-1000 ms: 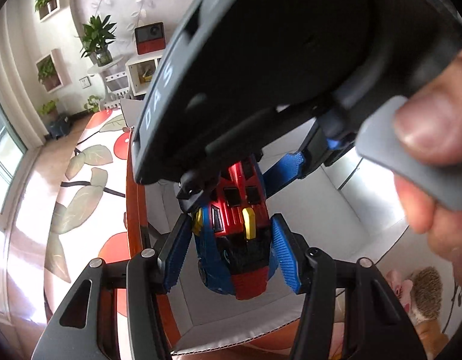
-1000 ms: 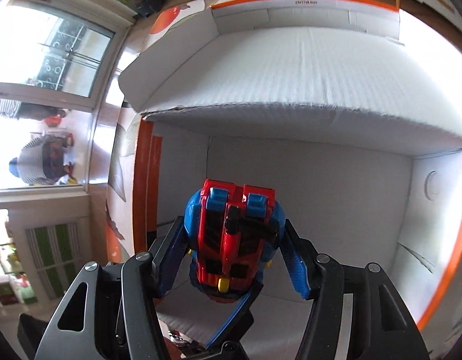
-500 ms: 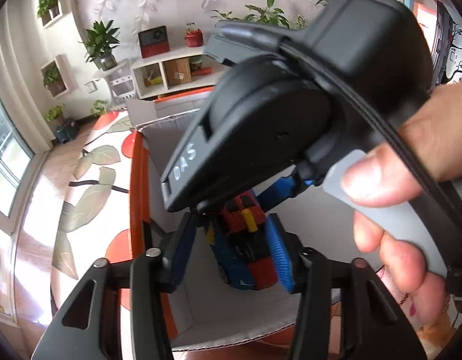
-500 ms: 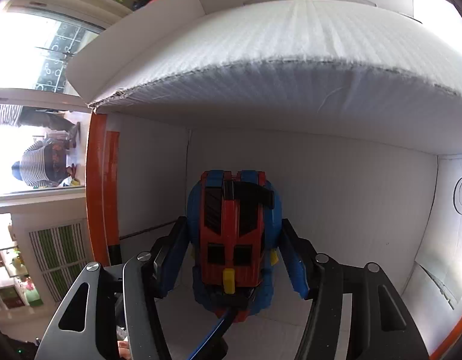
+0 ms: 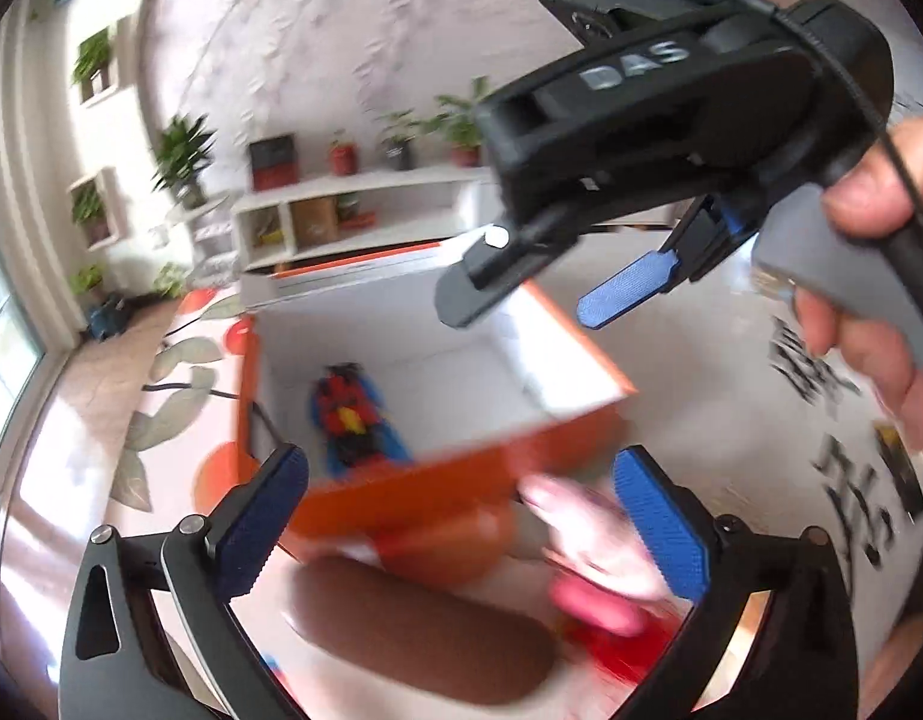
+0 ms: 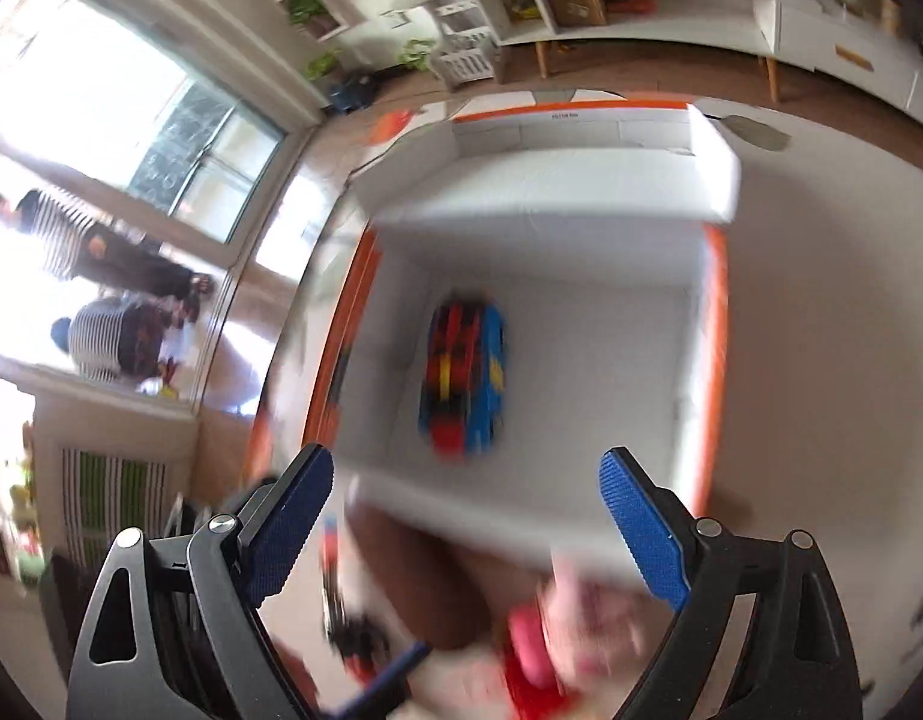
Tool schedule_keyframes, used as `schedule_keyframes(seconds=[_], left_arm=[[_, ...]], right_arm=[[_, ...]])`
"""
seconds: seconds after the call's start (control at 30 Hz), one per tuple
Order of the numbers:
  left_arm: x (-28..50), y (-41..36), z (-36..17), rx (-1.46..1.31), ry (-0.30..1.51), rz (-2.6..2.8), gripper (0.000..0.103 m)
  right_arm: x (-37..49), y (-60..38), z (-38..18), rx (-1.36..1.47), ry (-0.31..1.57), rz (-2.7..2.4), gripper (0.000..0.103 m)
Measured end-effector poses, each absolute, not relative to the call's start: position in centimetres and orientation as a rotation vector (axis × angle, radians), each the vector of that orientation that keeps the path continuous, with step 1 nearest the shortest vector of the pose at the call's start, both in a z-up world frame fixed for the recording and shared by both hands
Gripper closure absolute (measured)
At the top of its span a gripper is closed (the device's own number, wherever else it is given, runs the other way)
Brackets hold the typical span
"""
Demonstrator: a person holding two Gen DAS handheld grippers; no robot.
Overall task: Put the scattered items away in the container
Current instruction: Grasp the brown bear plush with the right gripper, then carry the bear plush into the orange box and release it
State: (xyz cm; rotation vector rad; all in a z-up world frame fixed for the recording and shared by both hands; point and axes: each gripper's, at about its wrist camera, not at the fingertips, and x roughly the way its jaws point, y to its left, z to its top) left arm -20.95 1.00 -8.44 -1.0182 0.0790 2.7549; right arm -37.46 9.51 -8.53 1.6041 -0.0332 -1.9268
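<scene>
A red and blue toy car (image 5: 356,420) (image 6: 464,378) lies on the white floor of the orange box (image 5: 437,492) (image 6: 716,324), near its left wall. My left gripper (image 5: 458,516) hangs above the box's near wall. Its jaws are opening, with nothing between them. My right gripper (image 6: 464,516) is also above the near edge, jaws opening and nothing held. In the left wrist view the right gripper (image 5: 539,294) hovers over the box's far right, held by a hand (image 5: 869,240). Both views are blurred.
In front of the box lie blurred loose items: a brown oblong thing (image 5: 425,636), a pink and red soft toy (image 5: 593,546) (image 6: 551,630) and a dark red toy (image 6: 353,630). The box's white lid flap (image 6: 551,192) stands open at the back. Shelves with plants (image 5: 353,204) line the wall.
Both grippers have let go of the toy car, which now lies in the box. Both have spread their jaws and pulled up and back out of the box.
</scene>
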Motion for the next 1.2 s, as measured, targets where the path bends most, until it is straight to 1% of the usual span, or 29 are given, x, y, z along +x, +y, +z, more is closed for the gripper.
schedule_keyframes(seconds=[0.03,0.07,0.2,0.3,0.37,0.5,0.63,0.73,0.77,0.8,0.83,0.87,0.93,1.0,1.1,1.2], left_arm=[[-19.6,1.9,-8.3,-0.998,0.089,2.739,0.000],[-18.2,2.9,-8.7,-0.996,0.081,2.709,0.000],[-13.3,7.0,-10.8,-1.011,0.069,2.618,0.000],[-10.8,9.6,-13.1,-1.045,0.071,2.572,0.000],[-10.1,10.5,-14.2,-1.072,0.021,2.552,0.000],[-8.7,12.2,-16.0,-1.112,-0.070,2.514,0.000],[-8.5,13.8,-16.8,-1.124,-0.065,2.493,0.000],[-9.1,14.1,-17.2,-1.144,-0.106,2.478,0.000],[-9.3,14.1,-17.2,-1.144,-0.128,2.472,0.003],[-9.4,14.1,-17.2,-1.144,-0.147,2.466,0.006],[-9.6,14.3,-17.2,-1.147,-0.146,2.457,0.009],[-9.8,14.6,-17.2,-1.151,-0.145,2.448,0.013],[-10.0,15.3,-17.1,-1.155,-0.123,2.435,0.019],[-10.1,15.9,-16.9,-1.160,-0.093,2.437,0.024],[-10.6,16.2,-16.9,-1.173,-0.107,2.432,0.026],[-10.9,15.9,-16.9,-1.170,-0.146,2.417,0.034]], right_arm=[[-35.9,11.0,-8.8,1.627,-0.023,-1.918,0.008],[-34.4,12.5,-9.4,1.657,-0.017,-1.909,0.007],[-28.4,18.6,-11.5,1.776,0.011,-1.868,0.007],[-25.2,22.0,-14.5,1.861,0.014,-1.831,0.007],[-24.1,23.0,-16.6,1.915,0.020,-1.782,0.007],[-22.6,23.4,-18.6,1.917,-0.002,-1.731,0.007],[-22.3,23.0,-19.6,1.903,-0.008,-1.708,0.007],[-22.2,23.1,-19.7,1.890,-0.005,-1.714,0.008],[-22.2,23.3,-19.8,1.891,-0.001,-1.714,0.008],[-22.2,23.4,-19.9,1.892,0.003,-1.713,0.011],[-22.2,23.5,-20.0,1.894,0.007,-1.712,0.016],[-22.3,23.6,-20.1,1.896,0.011,-1.711,0.019],[-22.4,24.0,-20.3,1.902,0.011,-1.709,0.028],[-22.6,24.6,-20.6,1.908,-0.004,-1.705,0.034],[-22.7,24.8,-21.0,1.903,-0.027,-1.695,0.034],[-22.5,24.5,-21.1,1.892,-0.002,-1.696,0.036]])
